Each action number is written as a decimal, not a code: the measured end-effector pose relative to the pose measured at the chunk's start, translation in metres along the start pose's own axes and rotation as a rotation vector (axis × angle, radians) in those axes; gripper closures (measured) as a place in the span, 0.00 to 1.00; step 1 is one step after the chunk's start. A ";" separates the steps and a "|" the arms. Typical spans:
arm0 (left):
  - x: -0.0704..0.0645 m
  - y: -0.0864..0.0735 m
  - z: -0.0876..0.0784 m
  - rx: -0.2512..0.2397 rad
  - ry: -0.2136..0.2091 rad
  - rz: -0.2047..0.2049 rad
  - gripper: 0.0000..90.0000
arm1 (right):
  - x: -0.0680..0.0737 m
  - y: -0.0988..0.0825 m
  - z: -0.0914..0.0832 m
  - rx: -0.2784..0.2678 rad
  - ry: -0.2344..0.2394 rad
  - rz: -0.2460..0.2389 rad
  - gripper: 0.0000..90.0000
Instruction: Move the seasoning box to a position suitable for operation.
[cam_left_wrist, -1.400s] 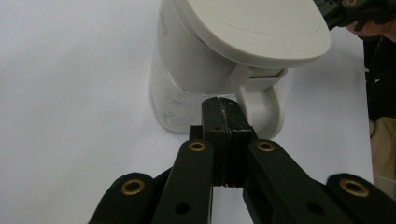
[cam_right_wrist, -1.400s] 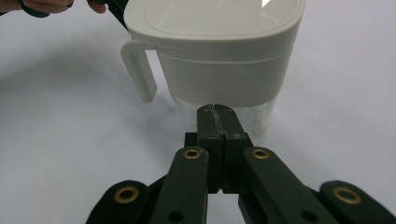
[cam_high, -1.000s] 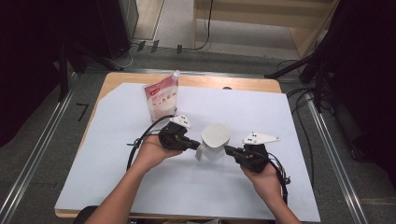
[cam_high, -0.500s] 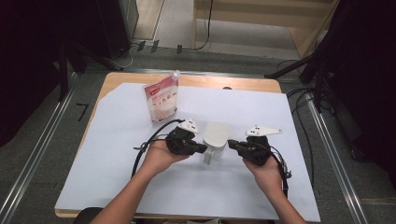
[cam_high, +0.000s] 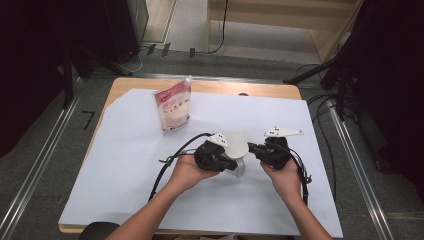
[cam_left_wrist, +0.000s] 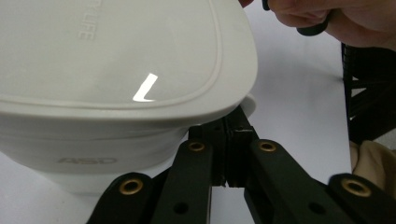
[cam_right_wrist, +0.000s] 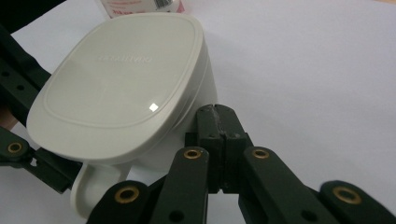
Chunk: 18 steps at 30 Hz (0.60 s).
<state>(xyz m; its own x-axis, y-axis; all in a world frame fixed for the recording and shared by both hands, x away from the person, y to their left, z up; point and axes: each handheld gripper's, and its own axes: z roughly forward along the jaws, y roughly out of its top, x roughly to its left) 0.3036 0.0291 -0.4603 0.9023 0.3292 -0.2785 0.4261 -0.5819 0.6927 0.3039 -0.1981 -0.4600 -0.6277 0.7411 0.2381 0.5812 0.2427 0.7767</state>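
Observation:
A white container with a flat rounded lid (cam_high: 236, 144) (cam_left_wrist: 116, 60) (cam_right_wrist: 116, 79) and a side handle (cam_right_wrist: 86, 189) stands on the white sheet, mid-table. My left gripper (cam_high: 233, 162) (cam_left_wrist: 229, 123) is shut, and its tips sit just under the lid's rim on the container's left side. Shut as well, my right gripper (cam_high: 251, 148) (cam_right_wrist: 215, 114) has its tips against the container's right wall. Nothing is between either pair of jaws. A red and white pouch (cam_high: 172, 105) (cam_right_wrist: 140, 4) stands upright behind the container to the left.
The white sheet (cam_high: 125, 165) covers most of the wooden table (cam_high: 125, 82). Cables trail from both grippers toward the front edge. Metal rails (cam_high: 40, 165) run along the floor on both sides. Dark equipment stands at the far left and right.
My left gripper has moved right, in against the container. My right gripper has shifted slightly farther from me. The container has barely moved and both pairs of jaws have stayed shut.

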 end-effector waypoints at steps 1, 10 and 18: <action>0.000 0.000 -0.003 0.004 0.000 0.001 0.98 | 0.001 0.000 -0.002 0.001 0.001 -0.002 1.00; 0.012 -0.009 -0.030 0.038 -0.026 -0.021 0.76 | 0.013 -0.006 -0.030 -0.023 0.012 -0.021 1.00; 0.026 -0.015 -0.051 0.027 0.004 -0.045 0.57 | 0.033 -0.014 -0.038 -0.013 0.042 -0.031 1.00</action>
<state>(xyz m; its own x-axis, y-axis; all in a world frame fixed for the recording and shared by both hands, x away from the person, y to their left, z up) 0.3170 0.0845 -0.4437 0.8821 0.3581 -0.3061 0.4676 -0.5867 0.6612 0.2560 -0.2008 -0.4409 -0.6667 0.7065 0.2376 0.5544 0.2569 0.7916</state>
